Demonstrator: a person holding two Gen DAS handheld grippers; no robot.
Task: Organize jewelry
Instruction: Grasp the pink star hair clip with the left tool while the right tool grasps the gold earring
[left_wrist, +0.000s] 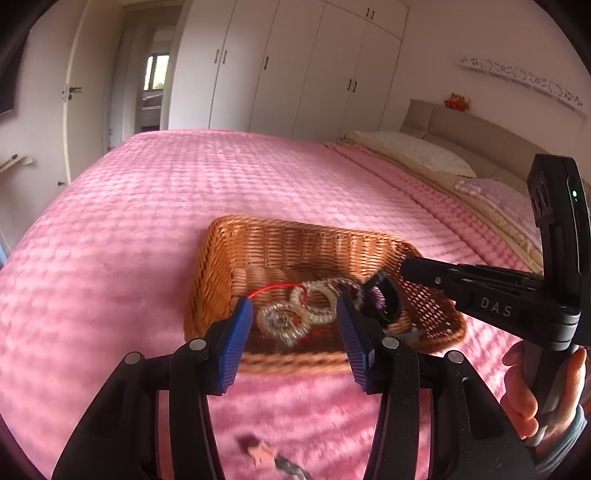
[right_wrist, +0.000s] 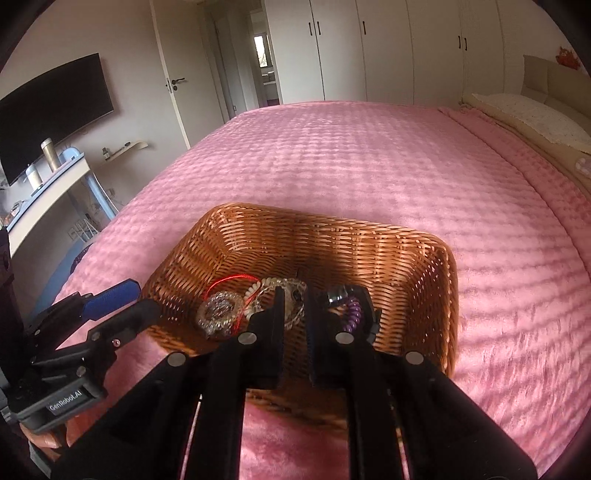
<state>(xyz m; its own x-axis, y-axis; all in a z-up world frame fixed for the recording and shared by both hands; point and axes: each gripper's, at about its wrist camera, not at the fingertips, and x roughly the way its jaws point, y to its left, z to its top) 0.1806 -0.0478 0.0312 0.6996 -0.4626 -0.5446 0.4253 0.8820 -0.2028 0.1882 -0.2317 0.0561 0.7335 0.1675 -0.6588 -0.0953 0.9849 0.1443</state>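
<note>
The left gripper (left_wrist: 295, 325) was held half open and empty before the wicker basket (left_wrist: 258, 236), the right gripper's (right_wrist: 295, 314) jaws nearly closed on nothing.

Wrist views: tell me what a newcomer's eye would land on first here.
The pink bedspread fills nearly everything, and the wicker basket sits on it near the front. In the basket lies a tangle of jewelry: a clear beaded bracelet beside a red cord, and a purple coil to the right. The left claw hangs open at the basket's near rim.
</note>
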